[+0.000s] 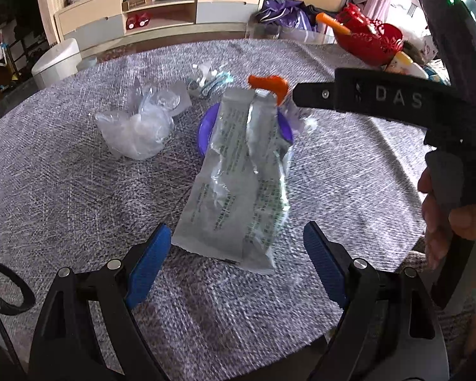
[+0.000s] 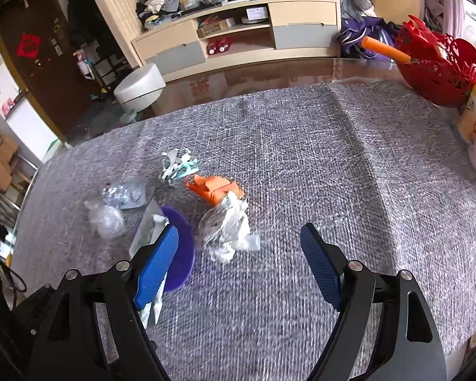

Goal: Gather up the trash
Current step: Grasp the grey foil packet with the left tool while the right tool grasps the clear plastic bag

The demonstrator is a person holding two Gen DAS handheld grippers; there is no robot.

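Your table (image 1: 63, 190) carries a grey woven cloth, and all the trash sits in a loose cluster toward its middle. The biggest piece is the silver foil wrapper (image 1: 238, 177): long, flat and creased, printed with small green text, its far end lying over the purple dish (image 1: 206, 127) and its torn near end reaching almost between your left gripper (image 1: 238, 254) fingertips. That gripper's blue pads are spread wide and grip nothing. Left of the dish sits a crumpled clear plastic bag (image 1: 136, 133), translucent and puffed up. Your right gripper (image 2: 239, 257) is likewise spread wide with nothing between its pads; its left pad hangs over the dish's rim (image 2: 181, 222). Just ahead of it lies a wad of clear and white plastic (image 2: 227, 228), touching a folded orange scrap (image 2: 214, 187) behind. Farthest back is a small teal-and-white tangle (image 2: 179, 165), too blurred for you to identify.
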